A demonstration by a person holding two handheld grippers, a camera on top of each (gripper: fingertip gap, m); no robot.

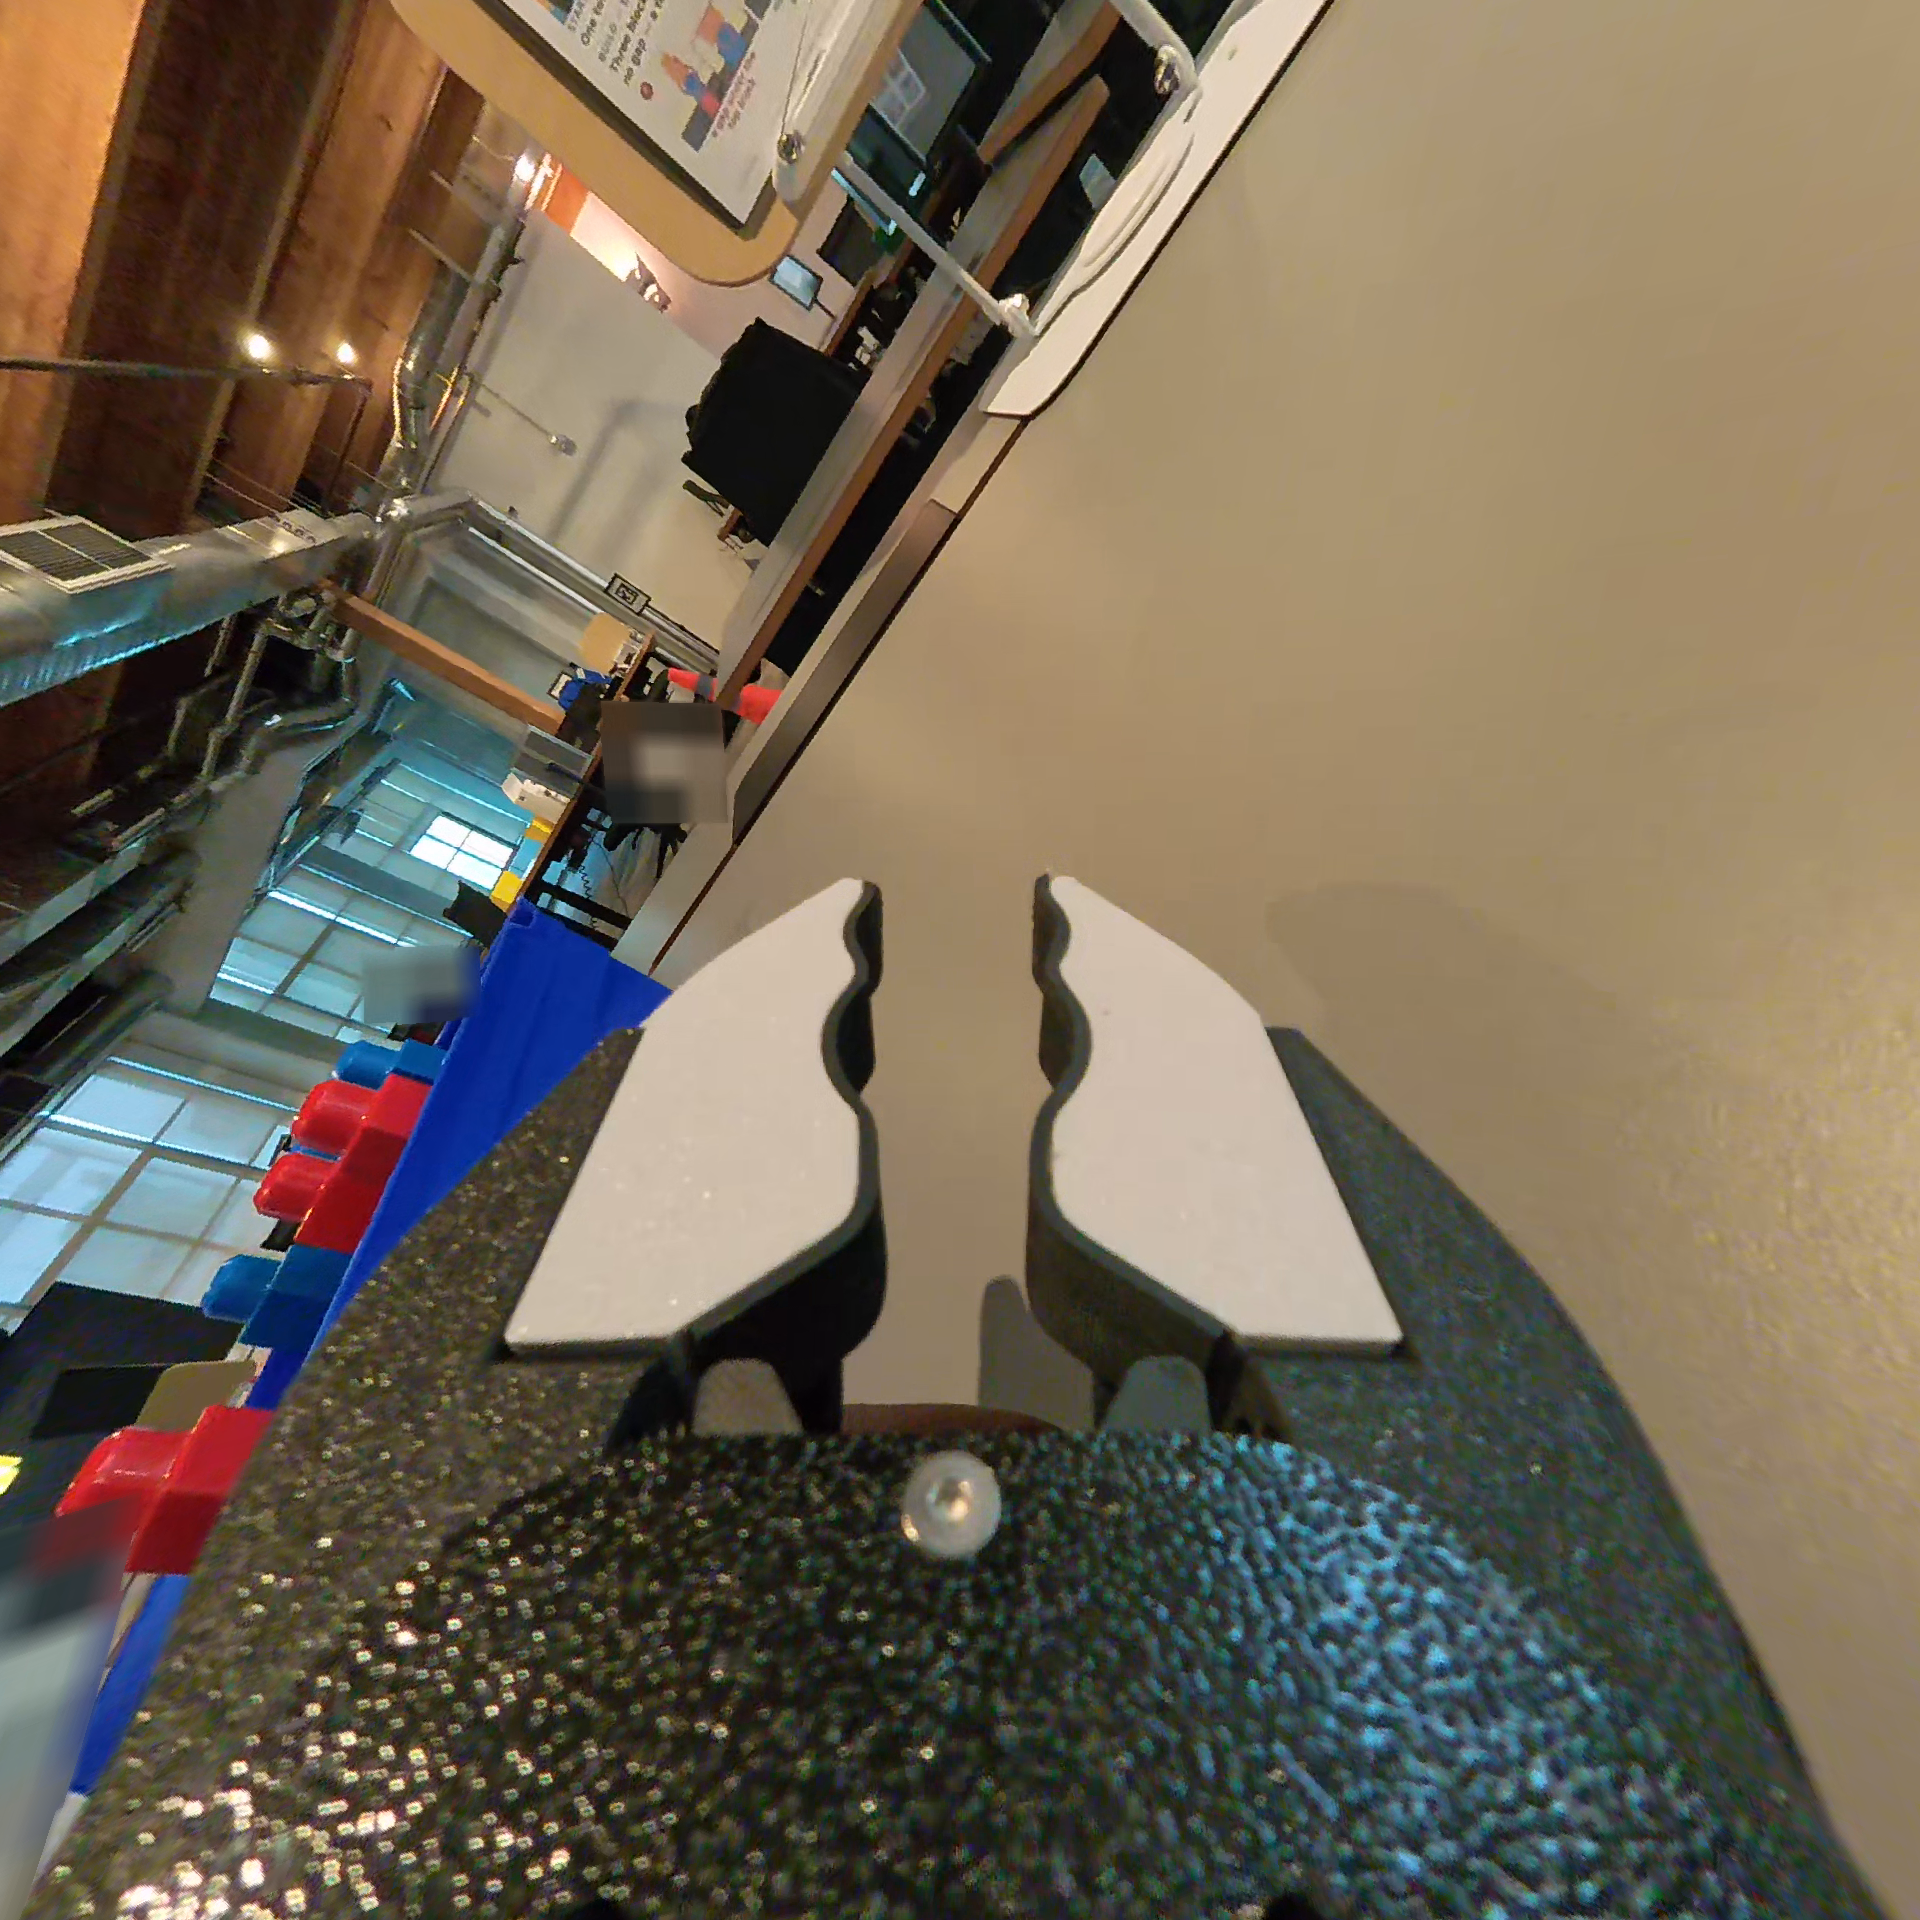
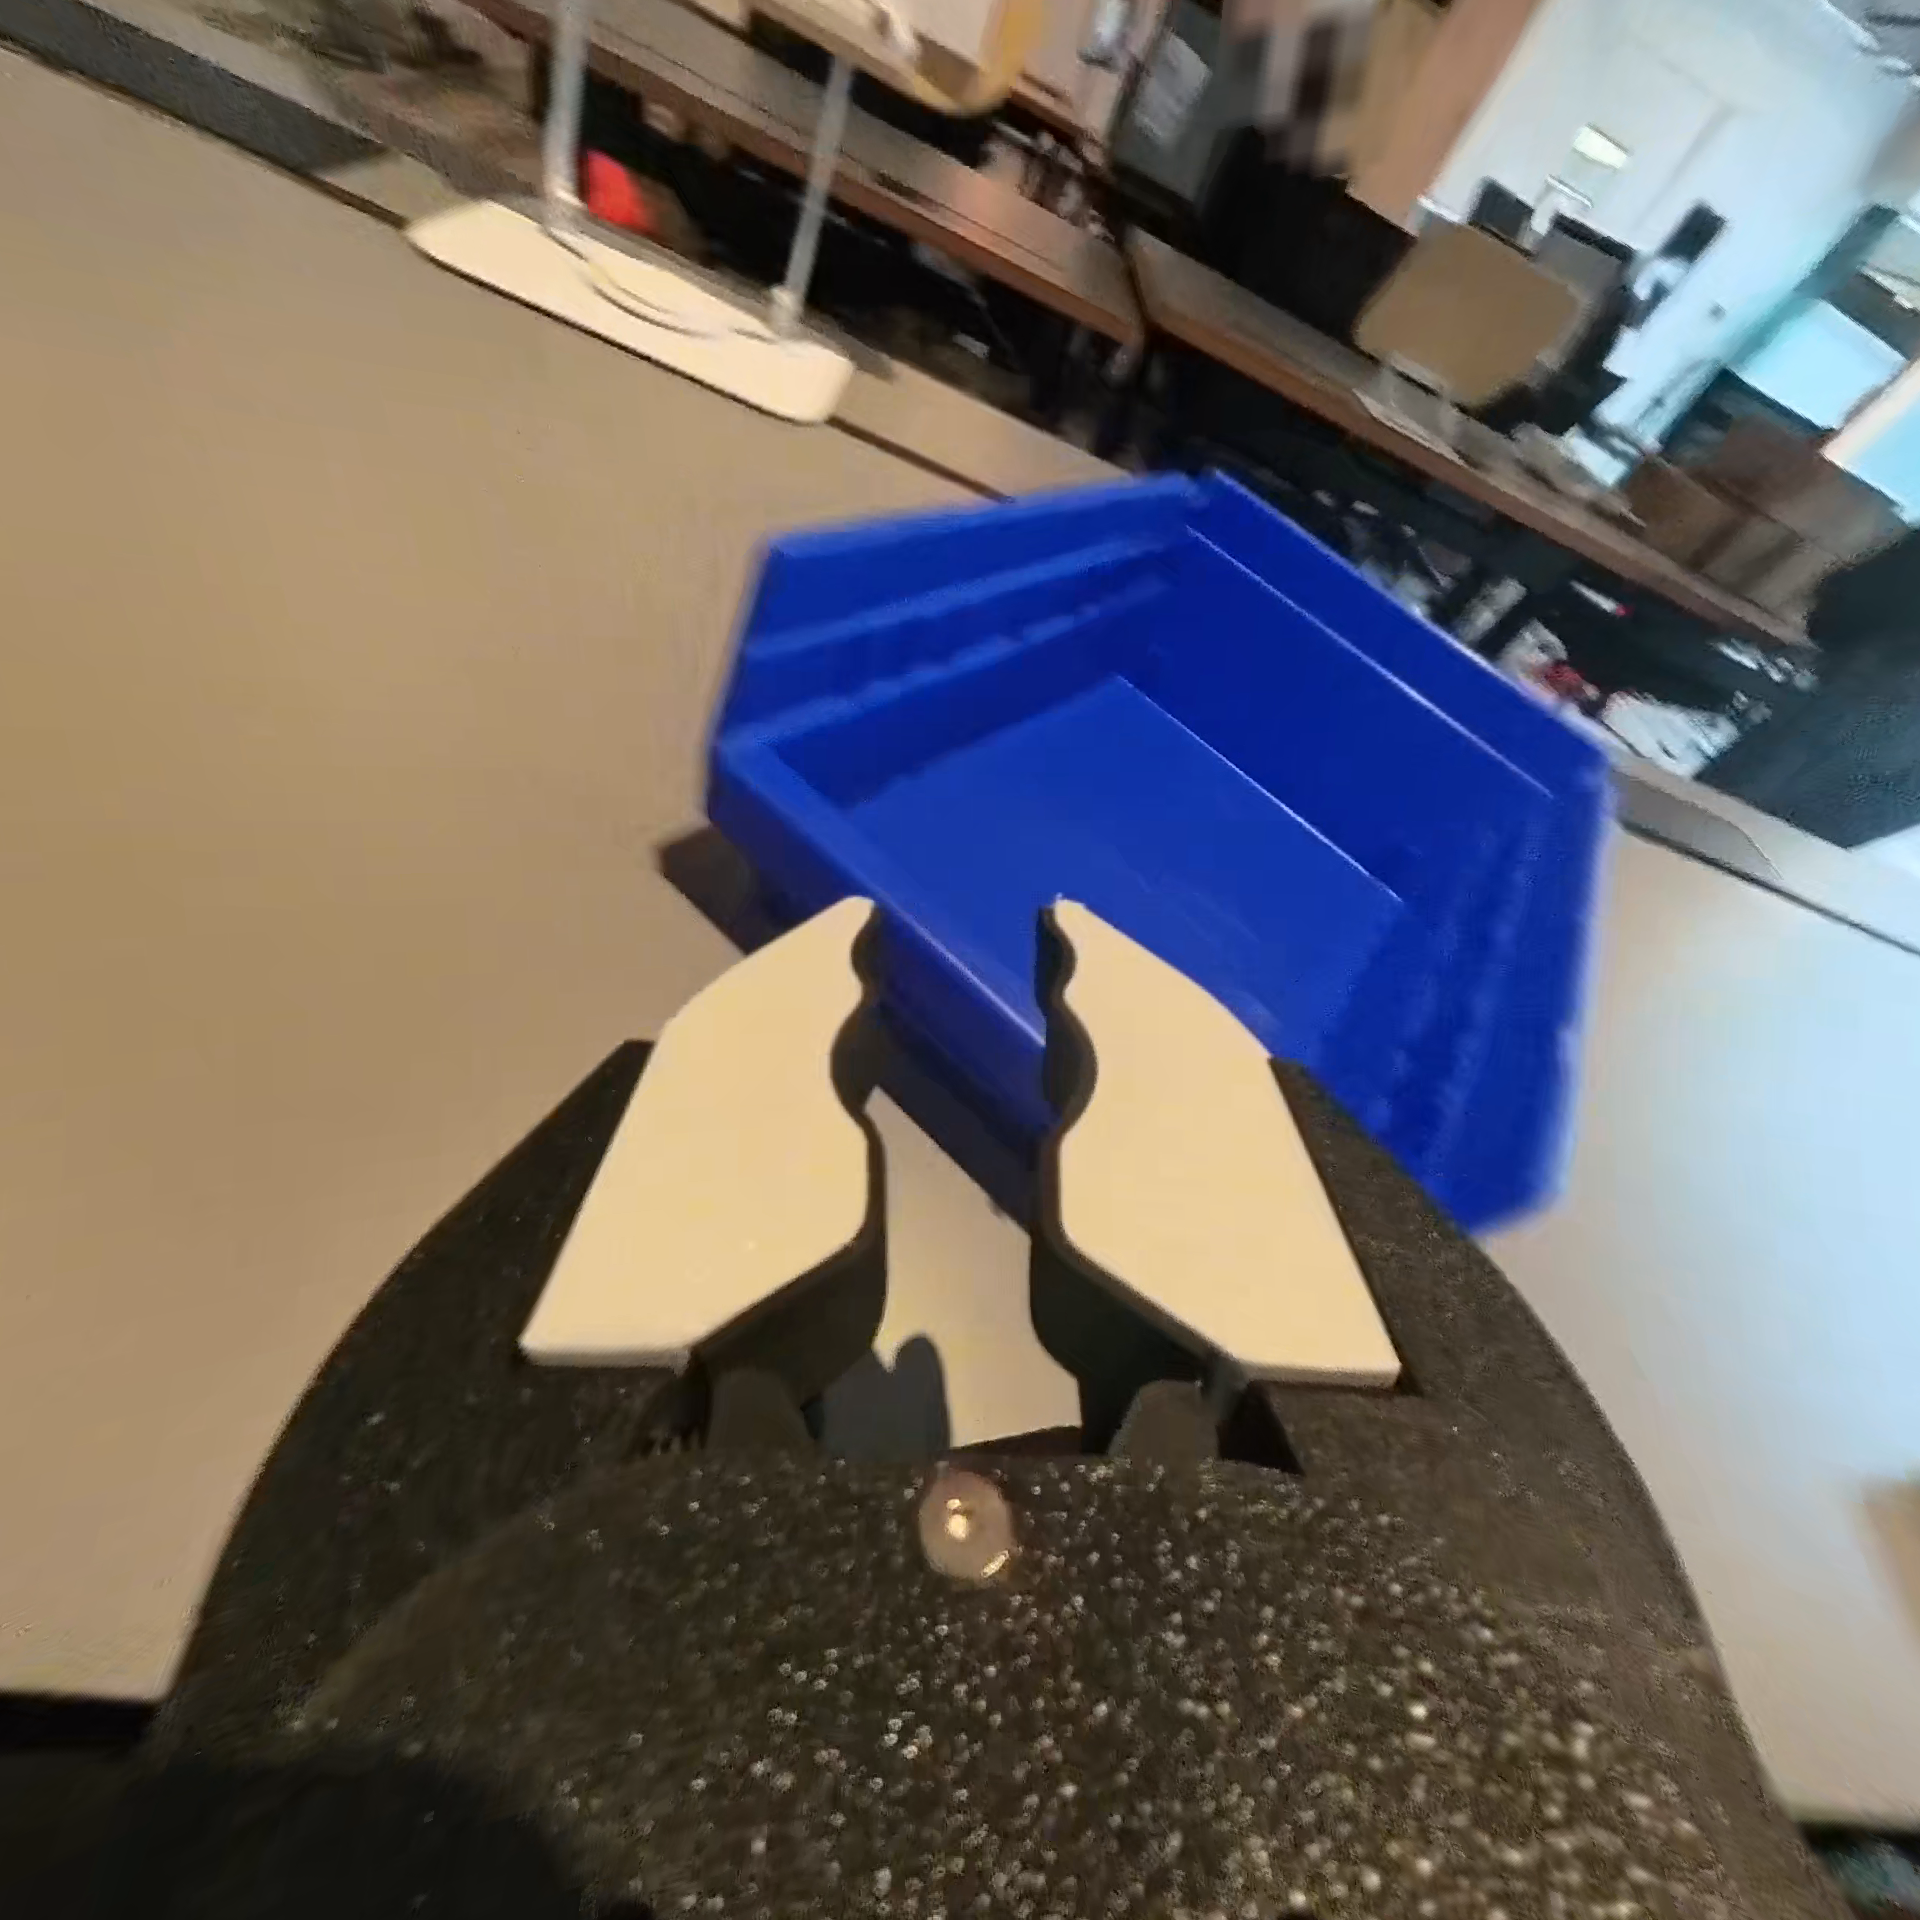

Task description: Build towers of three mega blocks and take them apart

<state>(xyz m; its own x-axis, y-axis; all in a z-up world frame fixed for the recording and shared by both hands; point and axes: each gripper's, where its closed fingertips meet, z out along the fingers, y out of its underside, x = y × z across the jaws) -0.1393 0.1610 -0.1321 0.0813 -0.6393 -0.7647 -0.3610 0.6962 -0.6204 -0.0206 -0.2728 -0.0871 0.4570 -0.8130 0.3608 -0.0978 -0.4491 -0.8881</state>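
My right gripper [image 2: 958, 914] straddles the near wall of an empty blue bin [image 2: 1351, 665]. The wall fills the gap between the fingers. The bin looks tilted, with a shadow under its left corner, and its far side is blurred. My left gripper [image 1: 958, 899] is open and empty, turned on its side over the bare beige table [image 1: 1455, 727]. In the left wrist view a blue bin wall [image 1: 540, 997] shows at the left edge. Red mega blocks [image 1: 353, 1122] and blue ones [image 1: 281, 1288] stick out past it. I cannot tell whether they lie inside.
A white stand base [image 2: 623, 301] with thin posts sits at the table's far edge, and also shows in the left wrist view [image 1: 1132, 208]. It carries a wooden board with a poster [image 1: 675, 94]. Other desks and chairs stand beyond. Some 45 cm of space lies between my two pairs of fingers.
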